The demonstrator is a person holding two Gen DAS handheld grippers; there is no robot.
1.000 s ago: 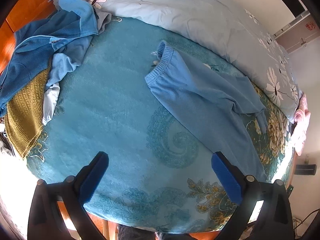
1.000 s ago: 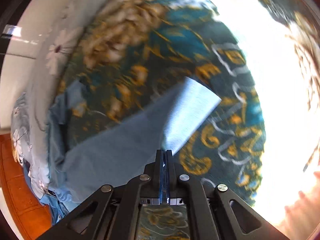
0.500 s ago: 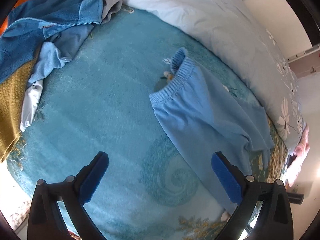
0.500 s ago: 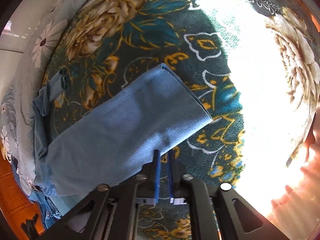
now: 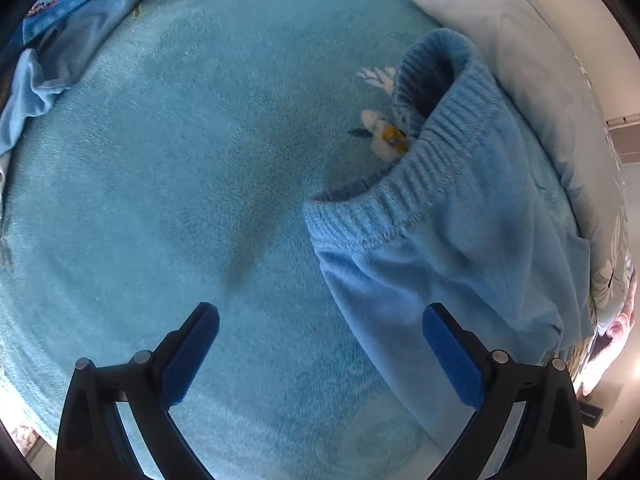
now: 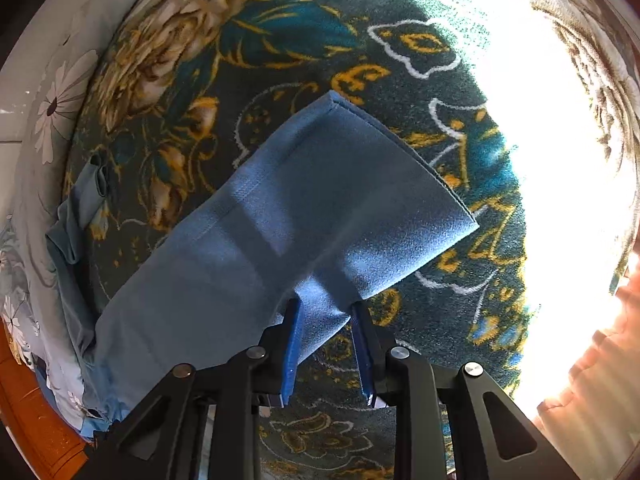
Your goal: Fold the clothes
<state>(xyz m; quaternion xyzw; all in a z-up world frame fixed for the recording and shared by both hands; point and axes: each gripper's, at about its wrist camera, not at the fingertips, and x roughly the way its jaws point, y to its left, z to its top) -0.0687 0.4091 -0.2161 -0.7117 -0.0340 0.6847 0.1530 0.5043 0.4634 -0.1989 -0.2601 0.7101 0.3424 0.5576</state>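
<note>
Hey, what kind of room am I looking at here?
Most likely a bedroom: a bed under a teal floral blanket, a pale flowered duvet bunched along its far side, and blue trousers laid out for folding.

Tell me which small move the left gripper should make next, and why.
Probably it should shift toward the waistband of the pants and close on its near corner. The left gripper is wide open over bare blanket, with the pants lying flat beside it. At the leg end, the right gripper has just been opening its jaws, fabric between them but unpinched, so that end seems laid down.
</note>
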